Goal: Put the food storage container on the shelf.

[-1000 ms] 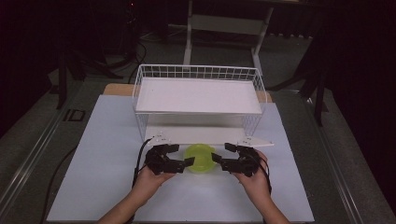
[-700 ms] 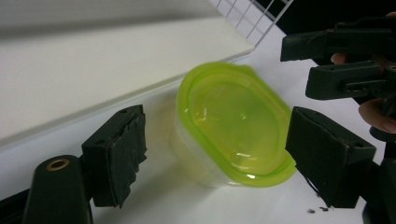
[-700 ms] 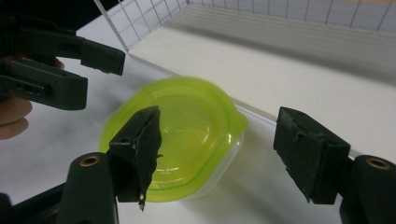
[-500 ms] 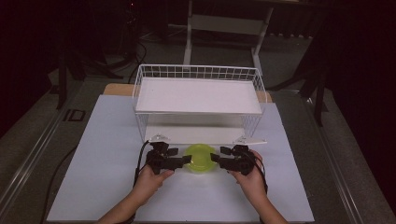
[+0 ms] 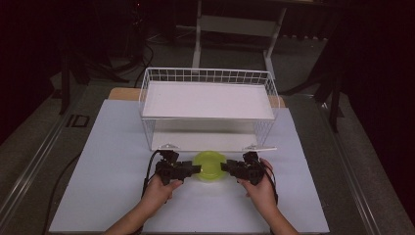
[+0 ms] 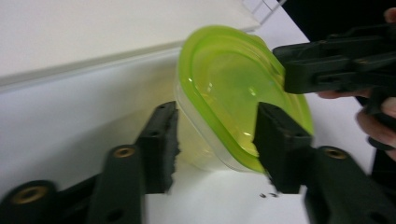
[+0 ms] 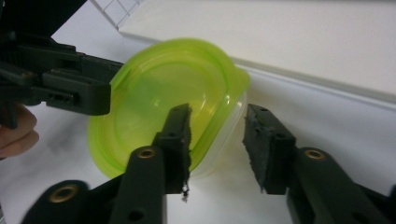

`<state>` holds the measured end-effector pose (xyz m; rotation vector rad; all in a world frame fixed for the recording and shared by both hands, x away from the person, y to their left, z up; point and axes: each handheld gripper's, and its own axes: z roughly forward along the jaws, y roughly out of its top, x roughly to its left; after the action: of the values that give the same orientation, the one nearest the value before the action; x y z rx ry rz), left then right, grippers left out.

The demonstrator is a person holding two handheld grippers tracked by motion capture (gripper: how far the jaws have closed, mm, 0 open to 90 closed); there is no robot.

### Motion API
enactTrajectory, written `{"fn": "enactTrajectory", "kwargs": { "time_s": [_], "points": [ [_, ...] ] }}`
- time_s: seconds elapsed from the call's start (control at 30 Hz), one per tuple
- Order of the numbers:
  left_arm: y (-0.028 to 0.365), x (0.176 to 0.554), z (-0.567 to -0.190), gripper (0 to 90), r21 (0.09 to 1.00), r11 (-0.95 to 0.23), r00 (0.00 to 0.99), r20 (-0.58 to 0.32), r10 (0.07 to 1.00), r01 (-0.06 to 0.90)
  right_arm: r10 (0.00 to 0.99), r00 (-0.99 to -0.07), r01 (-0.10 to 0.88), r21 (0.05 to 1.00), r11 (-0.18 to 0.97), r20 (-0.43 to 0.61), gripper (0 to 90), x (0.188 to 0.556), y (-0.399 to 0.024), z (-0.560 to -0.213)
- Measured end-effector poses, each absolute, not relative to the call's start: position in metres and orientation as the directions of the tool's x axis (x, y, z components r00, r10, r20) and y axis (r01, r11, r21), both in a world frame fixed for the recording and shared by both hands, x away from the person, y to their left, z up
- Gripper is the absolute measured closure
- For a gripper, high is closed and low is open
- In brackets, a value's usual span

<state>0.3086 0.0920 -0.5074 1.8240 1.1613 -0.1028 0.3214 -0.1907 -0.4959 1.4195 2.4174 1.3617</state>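
Left gripper (image 6: 212, 140): jaws part-way in, just been closing, straddling the near-left rim of a clear container with a lime-green lid (image 6: 233, 88). One pad over the lid's edge, the other beside the clear wall with a sliver of gap; firm contact cannot be told. Seen from above as left gripper (image 5: 198, 169), tips at the lid's left edge.

Right gripper (image 7: 217, 140): jaws likewise half closed, just been closing, set across the container's rim on the opposite side. Left pad lying over the green lid (image 7: 154, 102), right pad standing off from the clear wall with a visible gap. No pinch evident. From above, right gripper (image 5: 224, 167) at the lid's right edge.

Container (image 5: 209, 165) resting on the white tabletop (image 5: 98, 196), near centre, between the two grippers, lid on and slightly tilted in both gripper views.

Just beyond it, far side: white wire basket shelf (image 5: 208, 78) with a flat white board on top and an open lower level; its front edge near the container.

Hands (image 5: 159, 188) and forearms entering from the near edge. Dark floor around the table.
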Motion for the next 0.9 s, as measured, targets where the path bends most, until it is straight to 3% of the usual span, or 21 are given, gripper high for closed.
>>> {"fn": "enactTrajectory", "kwargs": {
  "time_s": [0.13, 0.53, 0.9],
  "points": [
    [0.093, 0.307, -0.505, 67.7, 0.651, -0.113, 0.550, -0.521, 0.653, 0.751, 0.710, -0.583, 0.700, 0.687, 0.193, 0.394, 70.3, 0.317, -0.190, -0.496],
    [0.092, 0.289, -0.495, 79.7, 0.666, -0.081, 0.528, -0.504, 0.684, 0.741, 0.692, -0.588, 0.701, 0.690, 0.179, 0.418, 79.9, 0.307, -0.191, -0.492],
    [0.091, 0.284, -0.476, 81.7, 0.688, -0.097, 0.557, -0.488, 0.672, 0.719, 0.694, -0.613, 0.670, 0.714, 0.204, 0.377, 80.2, 0.297, -0.194, -0.481]
  ]
}}
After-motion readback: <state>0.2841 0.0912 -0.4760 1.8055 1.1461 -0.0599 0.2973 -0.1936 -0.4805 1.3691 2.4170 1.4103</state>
